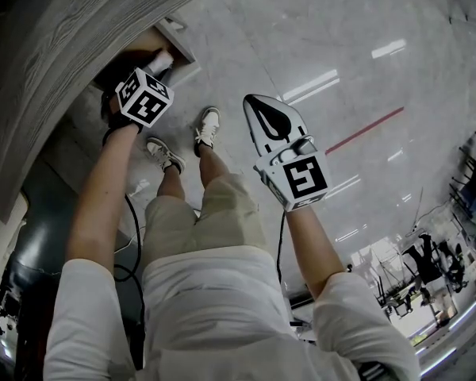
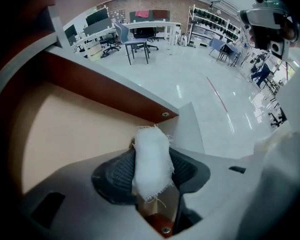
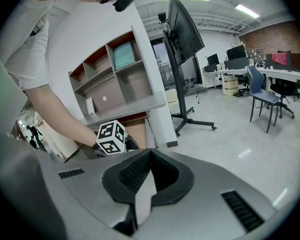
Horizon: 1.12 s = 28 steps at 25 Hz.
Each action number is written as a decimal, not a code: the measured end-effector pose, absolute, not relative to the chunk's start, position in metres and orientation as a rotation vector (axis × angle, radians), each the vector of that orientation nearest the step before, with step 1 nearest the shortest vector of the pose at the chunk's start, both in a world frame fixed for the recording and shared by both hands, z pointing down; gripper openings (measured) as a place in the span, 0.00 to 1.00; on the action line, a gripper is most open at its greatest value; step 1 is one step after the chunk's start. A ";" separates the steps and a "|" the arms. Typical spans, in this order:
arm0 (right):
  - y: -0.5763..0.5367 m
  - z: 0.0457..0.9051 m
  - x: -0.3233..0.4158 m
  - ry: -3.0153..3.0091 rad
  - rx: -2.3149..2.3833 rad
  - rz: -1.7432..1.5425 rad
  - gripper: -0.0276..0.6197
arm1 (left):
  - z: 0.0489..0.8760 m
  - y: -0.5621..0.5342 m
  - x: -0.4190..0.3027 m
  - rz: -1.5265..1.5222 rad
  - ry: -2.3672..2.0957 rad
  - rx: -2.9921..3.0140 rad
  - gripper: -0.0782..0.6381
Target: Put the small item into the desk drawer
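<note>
The small item (image 2: 151,161) is a white, frayed wad of cloth, and my left gripper (image 2: 152,171) is shut on it between its black ribbed pads. In the head view the left gripper (image 1: 160,62) points steeply down into the open desk drawer (image 1: 184,52), just under the grey wood-grain desk top (image 1: 63,54), with the small item (image 1: 163,58) at its tip. Beneath the item lies the drawer's beige bottom (image 2: 65,134), bounded by a red-brown wall (image 2: 105,86). My right gripper (image 1: 252,103) hangs over the floor to the right, shut and empty, its pads meeting at the tip (image 3: 150,153).
The person's legs and white shoes (image 1: 209,125) stand beside the drawer, and a black cable (image 1: 131,213) hangs by the left arm. A red line (image 1: 365,131) crosses the glossy floor. An open shelf unit (image 3: 115,69) and a screen on a wheeled stand (image 3: 182,44) rise behind the desk.
</note>
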State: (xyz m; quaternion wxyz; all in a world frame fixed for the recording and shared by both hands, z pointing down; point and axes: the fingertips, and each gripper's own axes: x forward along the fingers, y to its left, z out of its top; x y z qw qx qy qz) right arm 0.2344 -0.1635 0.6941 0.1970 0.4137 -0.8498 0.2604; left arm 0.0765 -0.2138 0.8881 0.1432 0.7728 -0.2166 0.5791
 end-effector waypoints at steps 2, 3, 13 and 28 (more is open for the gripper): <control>-0.164 0.694 0.235 -2.380 1.156 0.728 0.04 | 0.889 -0.214 0.078 1.672 -0.620 2.229 0.35; -0.164 0.693 0.234 -2.384 1.156 0.728 0.04 | 0.890 -0.213 0.079 1.674 -0.614 2.232 0.35; -0.167 0.689 0.237 -2.387 1.174 0.721 0.04 | 0.891 -0.211 0.082 1.690 -0.574 2.236 0.35; -0.139 0.672 0.237 -2.393 1.238 0.702 0.04 | 0.860 -0.206 0.088 1.701 -0.635 2.348 0.46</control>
